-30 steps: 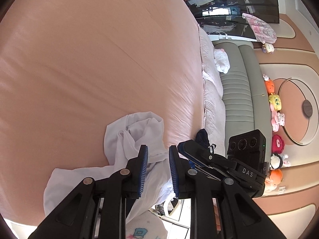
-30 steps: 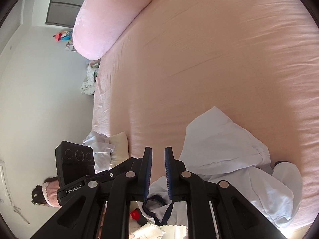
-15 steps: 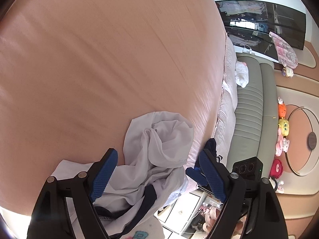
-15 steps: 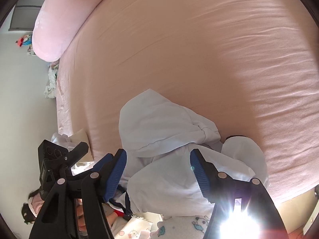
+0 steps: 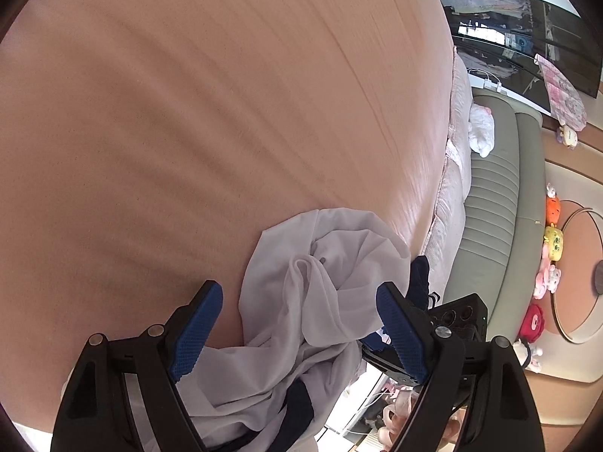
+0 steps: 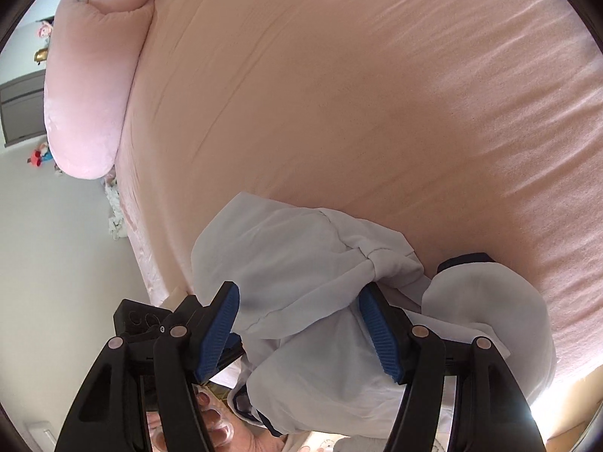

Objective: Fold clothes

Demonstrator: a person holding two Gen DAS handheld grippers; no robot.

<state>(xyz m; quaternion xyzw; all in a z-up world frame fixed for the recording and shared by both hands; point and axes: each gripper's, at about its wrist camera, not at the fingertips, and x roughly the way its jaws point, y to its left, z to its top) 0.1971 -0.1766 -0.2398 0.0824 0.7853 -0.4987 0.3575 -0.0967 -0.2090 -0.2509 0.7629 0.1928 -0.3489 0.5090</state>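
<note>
Both tongs are spread wide over a crumpled white garment at the near edge of a pink bed.

In the left wrist view, the left tongs [image 5: 299, 324] have just been opening; the white garment [image 5: 331, 282] lies loose between the blue pads [image 5: 196, 333], which do not press it. It sits on the bed [image 5: 188, 113] at about 6 o'clock, its dark trim [image 5: 420, 277] toward 4 o'clock. A grey sofa [image 5: 490, 203] stands at 3 o'clock. In the right wrist view, the right tongs [image 6: 299, 333] have also just been opening, and the garment [image 6: 286, 260] bunches between the pads [image 6: 380, 335] without being pinched. A pink pillow [image 6: 94, 83] lies at 10 o'clock, well apart from the garment.
</note>
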